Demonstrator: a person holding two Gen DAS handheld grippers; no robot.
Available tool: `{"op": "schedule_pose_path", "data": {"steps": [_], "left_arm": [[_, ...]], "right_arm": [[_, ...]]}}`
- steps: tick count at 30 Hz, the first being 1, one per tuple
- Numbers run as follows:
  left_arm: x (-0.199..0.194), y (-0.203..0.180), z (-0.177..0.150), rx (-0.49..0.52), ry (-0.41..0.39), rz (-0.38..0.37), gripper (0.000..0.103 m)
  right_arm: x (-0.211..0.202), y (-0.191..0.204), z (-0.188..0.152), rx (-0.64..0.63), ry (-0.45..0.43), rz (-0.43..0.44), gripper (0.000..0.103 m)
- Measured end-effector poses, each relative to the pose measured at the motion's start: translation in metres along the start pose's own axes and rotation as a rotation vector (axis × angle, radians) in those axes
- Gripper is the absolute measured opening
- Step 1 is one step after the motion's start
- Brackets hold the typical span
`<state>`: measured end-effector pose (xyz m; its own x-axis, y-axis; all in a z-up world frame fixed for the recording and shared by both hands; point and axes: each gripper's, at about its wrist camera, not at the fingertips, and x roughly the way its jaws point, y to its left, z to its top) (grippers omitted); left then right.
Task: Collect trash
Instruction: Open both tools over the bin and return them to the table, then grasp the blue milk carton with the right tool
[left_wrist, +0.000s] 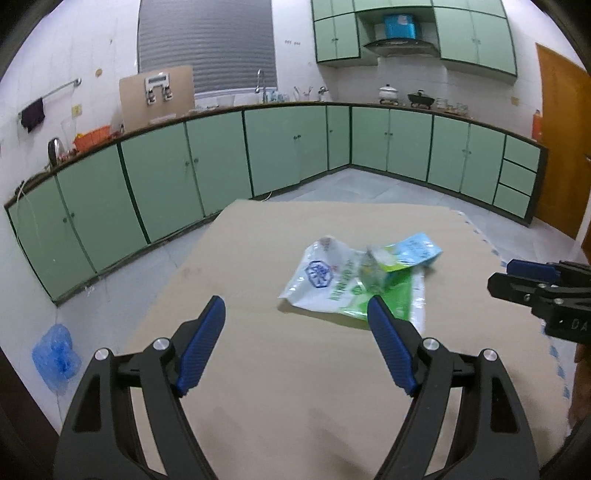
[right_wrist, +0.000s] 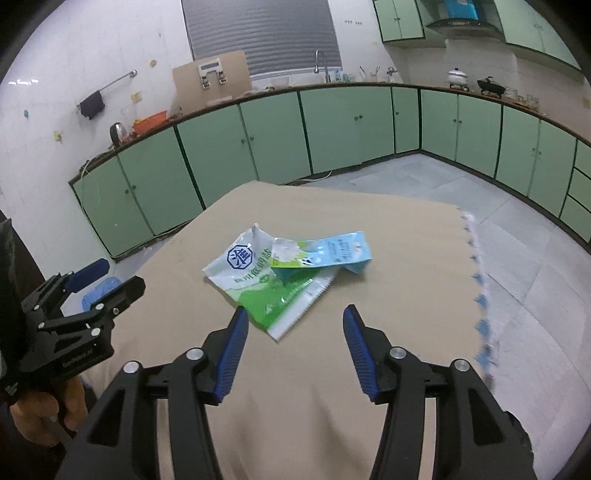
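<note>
Left gripper (left_wrist: 295, 306), at the bottom of its own view: jaws wide, nothing between them. Right gripper (right_wrist: 295, 314), at the bottom of its view: jaws partly apart, empty. Both hang over a tan mat (right_wrist: 388, 258). On the mat, mid-frame and just beyond both sets of fingertips, lies the trash: a white and green bag (right_wrist: 255, 280) with a light blue wrapper (right_wrist: 332, 253) overlapping its far side. Lower left in the left wrist view, a blue plastic bag (left_wrist: 55, 354) lies on the floor. Green cabinets (left_wrist: 280, 147) run across the back.
</note>
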<state>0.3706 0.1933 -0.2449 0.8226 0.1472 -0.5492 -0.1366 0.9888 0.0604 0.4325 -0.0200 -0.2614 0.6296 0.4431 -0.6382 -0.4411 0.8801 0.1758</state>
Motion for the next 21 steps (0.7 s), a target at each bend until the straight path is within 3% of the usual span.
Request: {"op": "schedule_pose_path", "data": {"steps": [9,15,21], "left_arm": [[0.048,0.023,-0.004,0.023,0.043,-0.030,0.077],[0.059,0.042,0.002,-0.034,0.042,-0.034,0.076],[0.060,0.041,0.000,-0.044,0.041,-0.055,0.076]], "right_arm": [[0.078,0.020,0.021,0.056,0.010,-0.077,0.054],[0.120,0.029,0.031,0.067,0.032,-0.148,0.055],[0.108,0.005,0.022,0.068,0.056,-0.216,0.055]]}}
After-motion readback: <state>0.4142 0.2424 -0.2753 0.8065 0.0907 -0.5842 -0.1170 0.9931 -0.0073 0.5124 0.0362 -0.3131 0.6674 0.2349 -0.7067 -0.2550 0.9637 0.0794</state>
